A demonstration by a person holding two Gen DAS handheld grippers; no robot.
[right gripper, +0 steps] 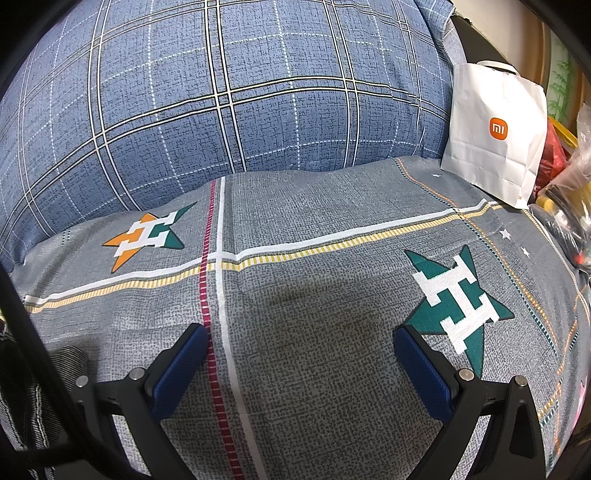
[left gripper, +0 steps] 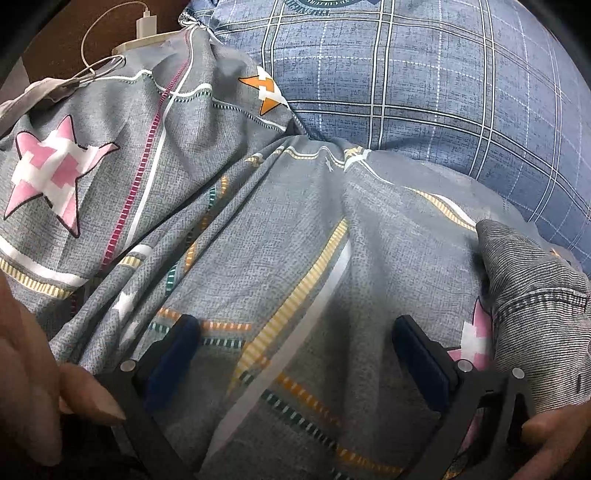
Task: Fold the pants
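The pants [left gripper: 532, 291] are grey with fine stripes and stitched seams. In the left wrist view they lie bunched at the right edge, on a grey bed sheet [left gripper: 280, 236] printed with stars. My left gripper [left gripper: 295, 332] is open over the rumpled sheet, left of the pants, with nothing between its blue pads. In the right wrist view a strip of the same striped pants [right gripper: 33, 398] shows at the lower left edge. My right gripper [right gripper: 299, 343] is open above the flat sheet [right gripper: 314, 295], nothing between its fingers.
A large blue plaid pillow or duvet [right gripper: 229, 96] rises behind the sheet in both views. A white paper bag [right gripper: 495, 136] and plastic bags [right gripper: 569, 184] stand at the right. A charger with its white cable [left gripper: 144, 22] lies at the top left. A person's fingers [left gripper: 33, 369] hold the left gripper.
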